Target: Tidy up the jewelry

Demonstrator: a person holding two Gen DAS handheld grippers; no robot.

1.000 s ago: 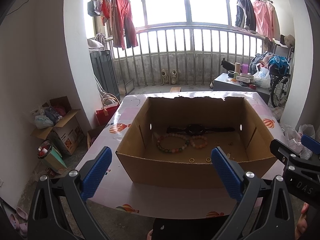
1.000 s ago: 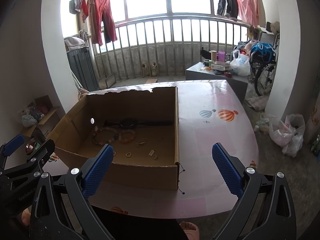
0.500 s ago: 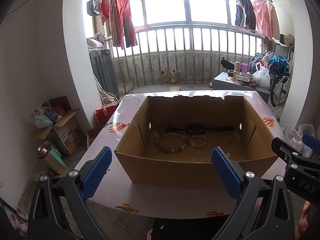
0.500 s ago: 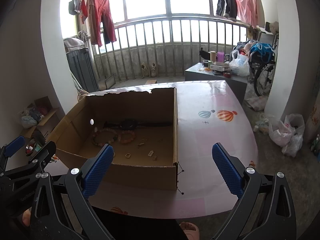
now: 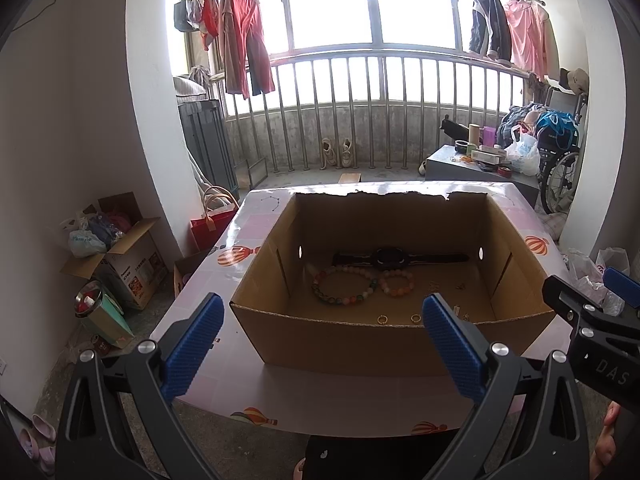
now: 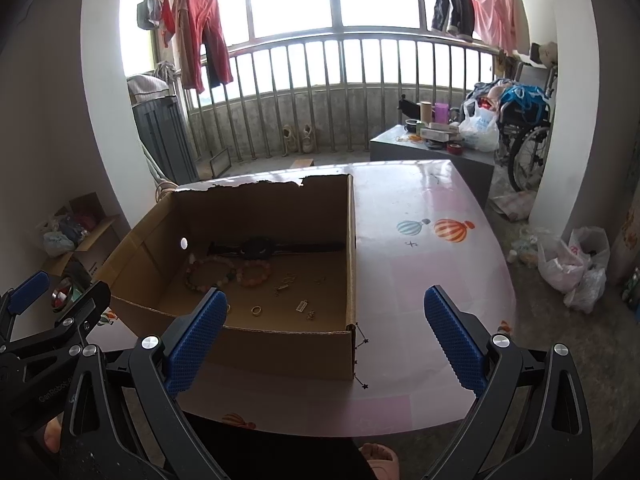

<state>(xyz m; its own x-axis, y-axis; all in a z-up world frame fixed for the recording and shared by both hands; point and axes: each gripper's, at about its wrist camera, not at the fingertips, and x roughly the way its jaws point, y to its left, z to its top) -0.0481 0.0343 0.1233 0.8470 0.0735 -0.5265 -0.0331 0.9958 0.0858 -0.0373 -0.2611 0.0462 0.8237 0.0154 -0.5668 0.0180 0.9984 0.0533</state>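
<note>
From the left wrist view, little has changed over the last second: the cardboard box [image 5: 392, 280] sits marginally lower and nearer in frame than it did, so the left gripper [image 5: 320, 340] has only drifted a touch, with no reach begun. Its blue fingers [image 5: 192, 340] stand wide apart and hold nothing, hovering short of the box's near wall above the balloon-print worktop [image 5: 256, 392]. All the jewelry lies inside the box: a black watch [image 5: 390, 257] stretched along the far wall, a large bead bracelet [image 5: 344, 286] touching a smaller orange one [image 5: 396, 283], and two small rings [image 5: 383, 319] close to the near wall. The right gripper's black frame shows at the right edge.

From the right wrist view, the scene likewise matches the earlier frames except for a slight shift of the box. The right gripper [image 6: 326, 338] has its fingers [image 6: 454, 338] spread wide and empty, aimed at the box's right near corner and the bare worktop beside it. Small loose pieces, perhaps earrings or charms [image 6: 302, 306], lie scattered right of the bracelets; they are too small to identify.

I judge that sorting has not yet started; both tools look poised for a first pick.
</note>
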